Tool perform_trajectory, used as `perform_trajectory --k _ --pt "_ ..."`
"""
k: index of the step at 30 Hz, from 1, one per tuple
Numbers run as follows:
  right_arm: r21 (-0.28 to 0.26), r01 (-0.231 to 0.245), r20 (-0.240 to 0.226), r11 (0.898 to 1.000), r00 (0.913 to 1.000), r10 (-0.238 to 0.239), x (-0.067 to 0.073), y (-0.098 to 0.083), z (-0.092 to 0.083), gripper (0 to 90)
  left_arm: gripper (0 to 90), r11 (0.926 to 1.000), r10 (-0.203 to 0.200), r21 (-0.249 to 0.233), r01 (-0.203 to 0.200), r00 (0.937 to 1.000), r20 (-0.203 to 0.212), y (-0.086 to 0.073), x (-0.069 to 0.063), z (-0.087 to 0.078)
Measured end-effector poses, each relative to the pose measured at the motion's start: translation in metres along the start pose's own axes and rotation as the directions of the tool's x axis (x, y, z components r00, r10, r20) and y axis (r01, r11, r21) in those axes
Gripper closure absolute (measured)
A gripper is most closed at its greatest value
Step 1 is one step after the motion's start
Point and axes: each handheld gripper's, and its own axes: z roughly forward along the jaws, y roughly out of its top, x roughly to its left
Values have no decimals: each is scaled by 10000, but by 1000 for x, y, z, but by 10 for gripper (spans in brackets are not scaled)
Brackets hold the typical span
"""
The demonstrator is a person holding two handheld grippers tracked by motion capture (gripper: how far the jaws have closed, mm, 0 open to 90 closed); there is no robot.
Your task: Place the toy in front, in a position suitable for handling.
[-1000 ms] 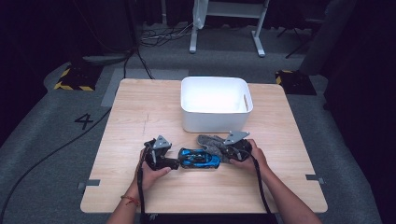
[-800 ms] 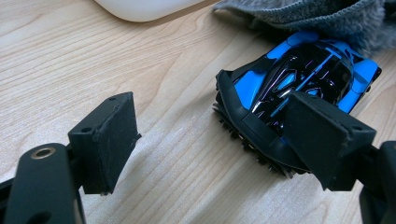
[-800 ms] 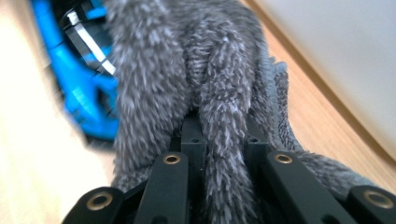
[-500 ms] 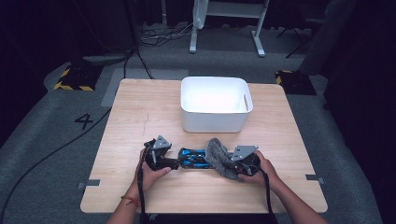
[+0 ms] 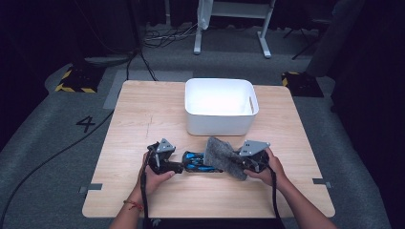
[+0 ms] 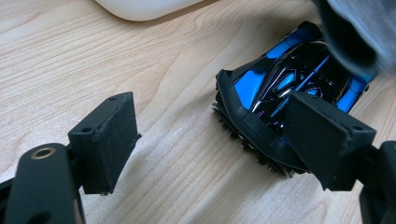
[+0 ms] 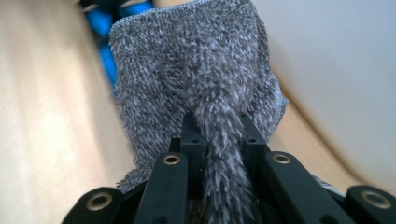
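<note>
Right gripper [image 5: 237, 161] has its jaws clamped on a fuzzy grey microfibre cloth [image 5: 222, 156], a fold bunched between the pads, the rest draped over the right end of the toy. Left gripper [image 5: 180, 166] has its jaws apart; one pad lies against the rear of the glossy blue-and-black toy car [image 5: 197, 161], the other pad is off it over bare wood. The car sits on the light wooden tabletop [image 5: 143, 119] near the front edge, about mid-width. A white rectangular plastic bin [image 5: 220, 106] stands behind it, toward the far edge.

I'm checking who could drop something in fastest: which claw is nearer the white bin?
Right. The right claw, gripping the grey cloth, sits just below the white bin's front wall. The left claw is farther down-left, by the blue toy car.
</note>
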Motion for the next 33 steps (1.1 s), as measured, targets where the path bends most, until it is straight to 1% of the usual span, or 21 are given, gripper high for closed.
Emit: perform_trajectory --k 1,2,4,7,10,11,14,18,20,21,23,26,27,33 --pt "-92 -250 78 9996 9997 251 -6 3 2 776 185 10000 8 29 -8 10000 3 0 0 0" --pt "-111 -276 173 9996 9995 278 -9 5 4 775 185 10000 17 27 -17 10000 -9 0 0 0" --pt "82 -206 505 9998 9985 202 -14 9 11 775 185 10000 31 15 -30 10000 -23 0 0 0" --pt "376 -407 655 9985 9971 382 -20 11 27 774 185 10000 43 16 -43 10000 -25 0 0 0" --pt "800 -604 373 9950 9976 576 -23 8 42 772 185 9999 144 12 -144 9999 -59 0 0 0" --pt "999 -564 327 9934 9980 533 -23 7 46 772 185 9999 150 16 -150 9999 -57 0 0 -1" --pt "1280 -510 192 9905 9986 490 -19 4 51 775 185 10000 98 -15 -98 9999 -43 0 0 0" --pt "1295 -542 131 9901 9985 529 -15 -1 46 777 185 9999 128 20 -128 9999 -85 0 0 -1" --pt "1250 -456 198 9911 9989 435 -10 -5 42 777 185 9999 113 20 -113 9999 -94 0 0 -1" --pt "1254 -318 242 9916 9993 290 -7 -7 40 777 185 9999 99 18 -99 9999 -93 0 -1 -1" --pt "1174 -282 205 9927 9995 259 -3 -11 35 777 185 10000 29 1 -29 10000 -33 0 0 0" --pt "992 -239 15 9948 9997 239 5 -17 27 778 185 10000 -19 2 19 10000 -29 0 0 0" --pt "933 -170 -114 9955 9998 182 7 -19 24 778 185 10000 -1 19 1 10000 -48 0 0 0" --pt "798 6 -572 9968 9984 40 20 -24 15 776 186 10000 7 -8 -8 10000 -54 0 0 -1"
